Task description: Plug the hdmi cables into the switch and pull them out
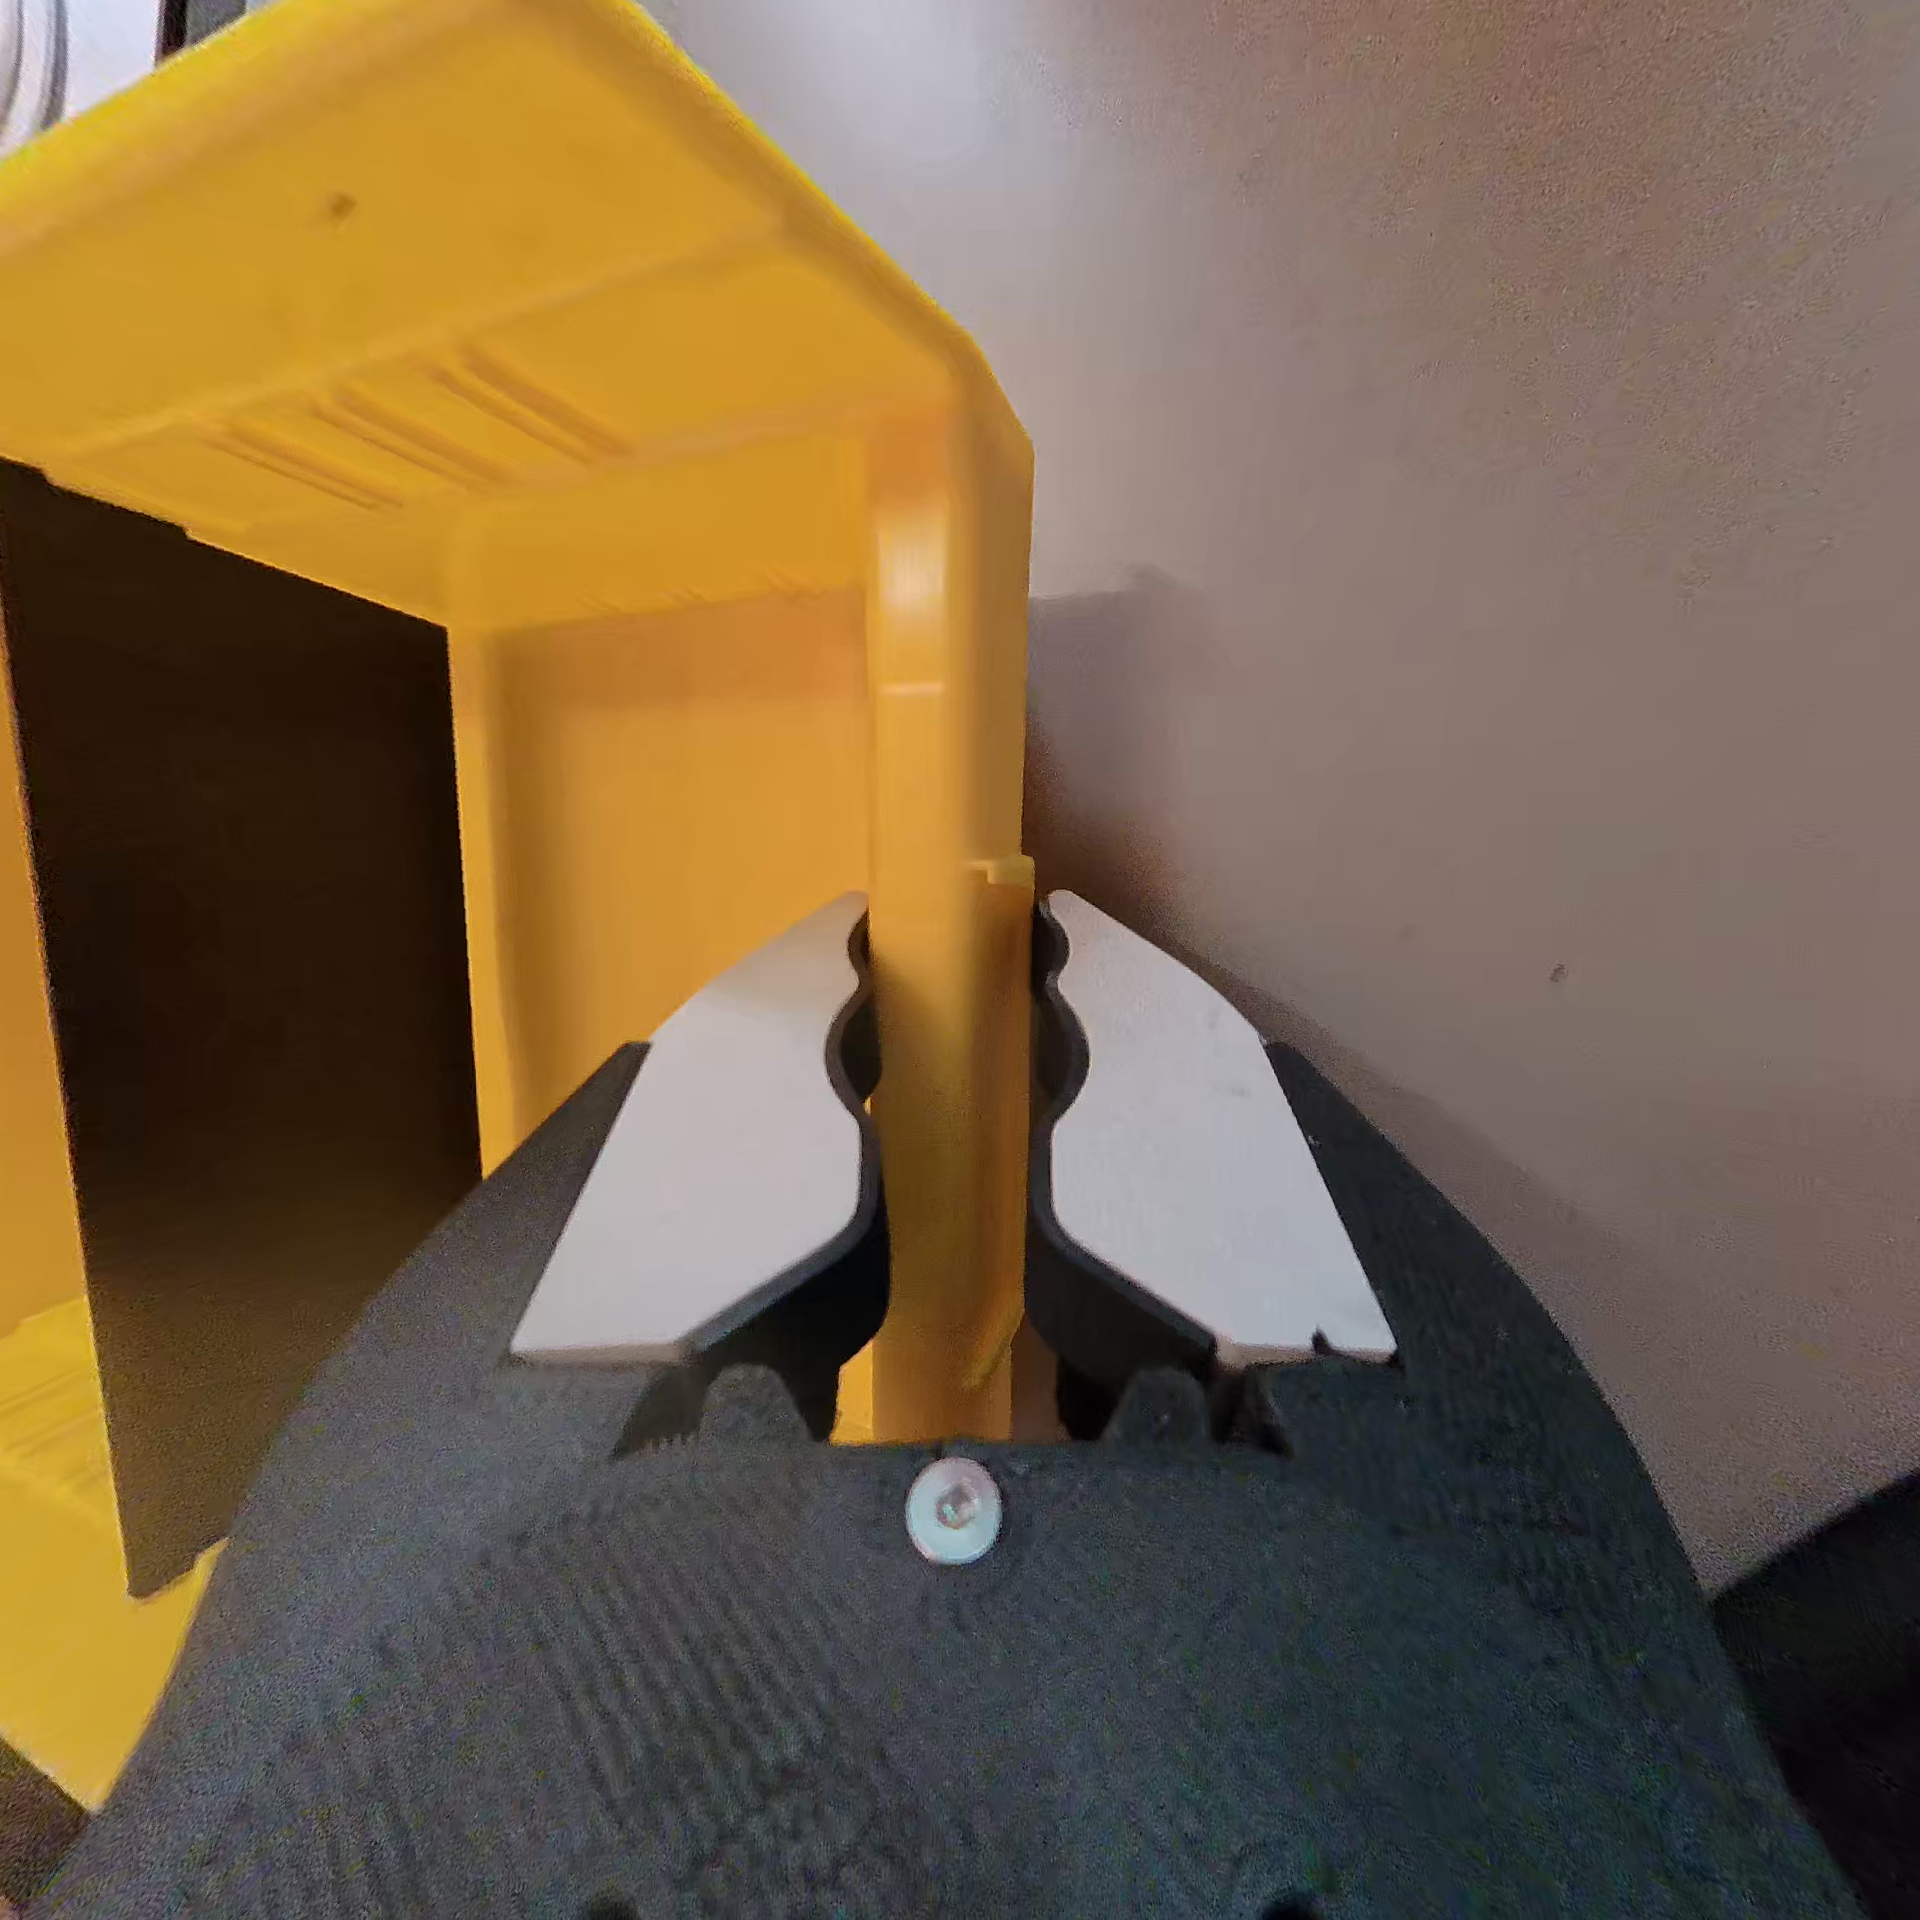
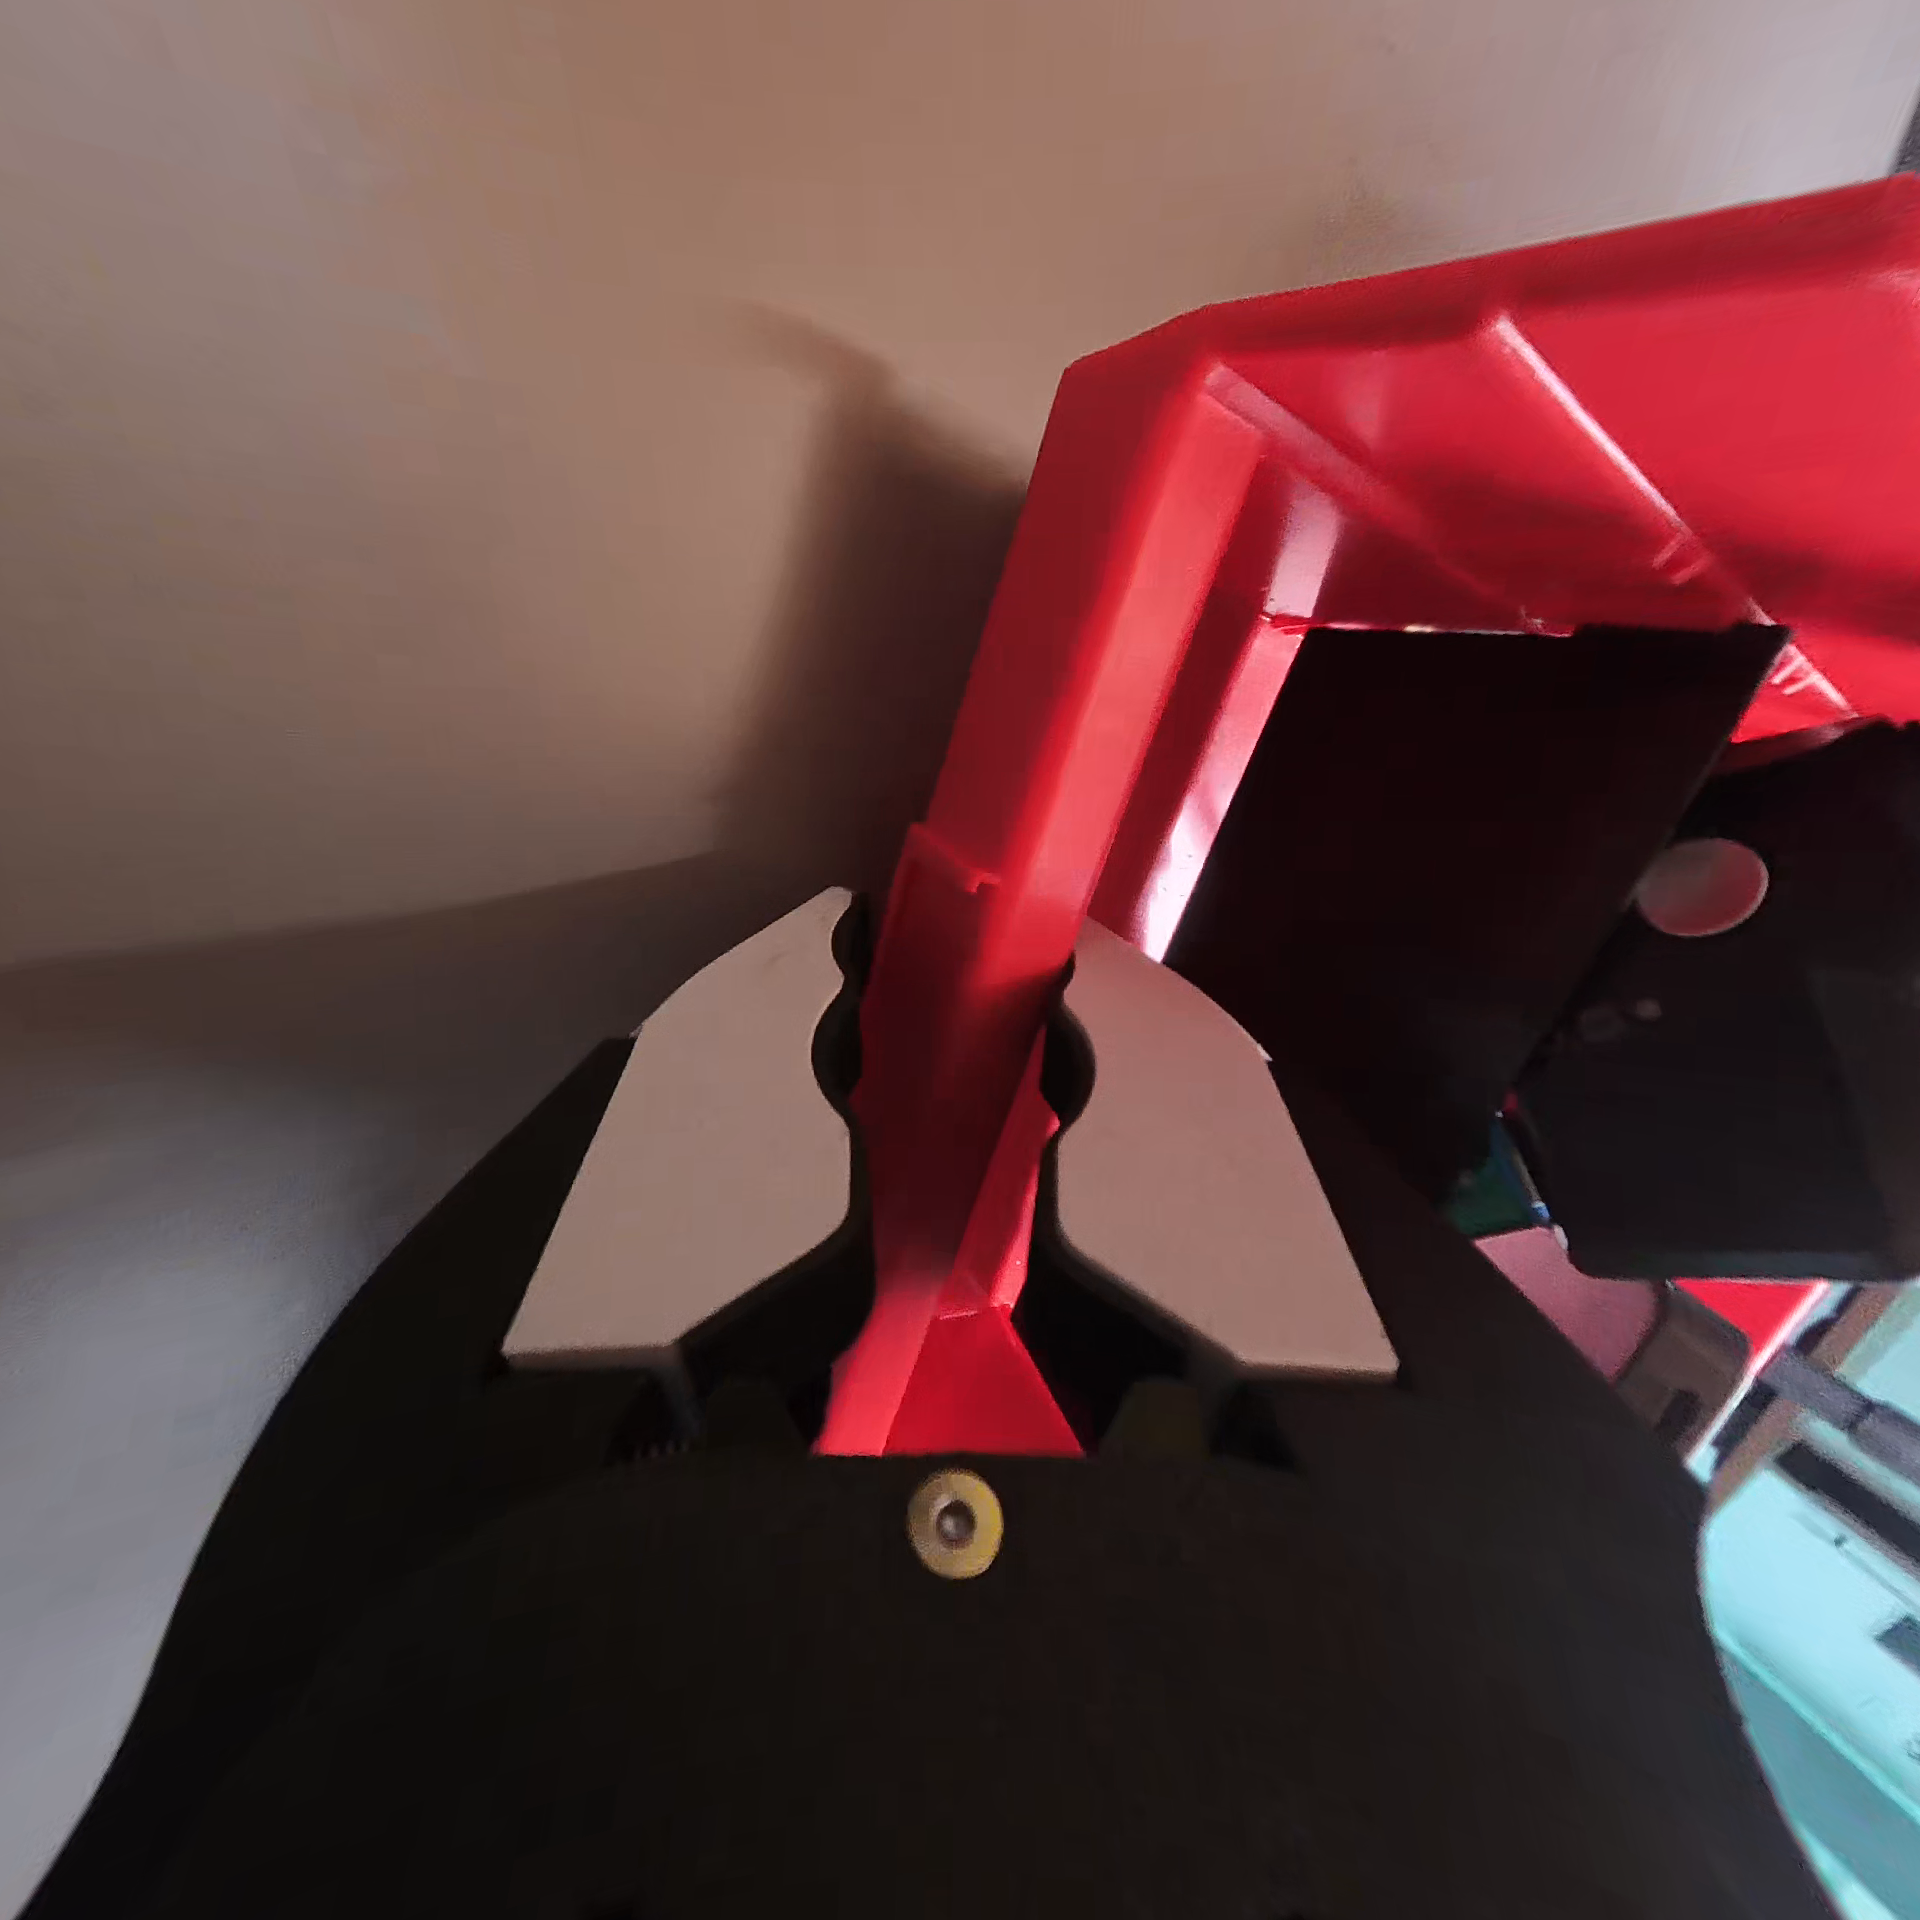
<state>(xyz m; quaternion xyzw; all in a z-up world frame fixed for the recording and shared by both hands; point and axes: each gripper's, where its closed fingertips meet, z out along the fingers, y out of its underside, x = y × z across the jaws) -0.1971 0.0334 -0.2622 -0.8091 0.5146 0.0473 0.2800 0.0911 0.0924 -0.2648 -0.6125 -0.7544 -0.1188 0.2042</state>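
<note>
My left gripper (image 1: 951,914) is shut on the upright corner wall of a yellow plastic bin (image 1: 436,343). The bin fills the left of the left wrist view, tipped so I look into its inside. A flat black panel (image 1: 239,987) stands in it. My right gripper (image 2: 961,930) is shut on the corner wall of a red plastic bin (image 2: 1403,416), tilted up to the right in the right wrist view. A black panel (image 2: 1455,883) and a black device (image 2: 1714,1039) with a white round spot show inside it. No HDMI cable or switch can be told apart.
A plain beige wall (image 1: 1455,520) stands close behind both bins; it also shows in the right wrist view (image 2: 416,416). A dark object (image 1: 1829,1621) sits at the lower right of the left wrist view. A pale green surface (image 2: 1829,1507) shows at the right edge. There is about 30 cm between the tips of the two grippers.
</note>
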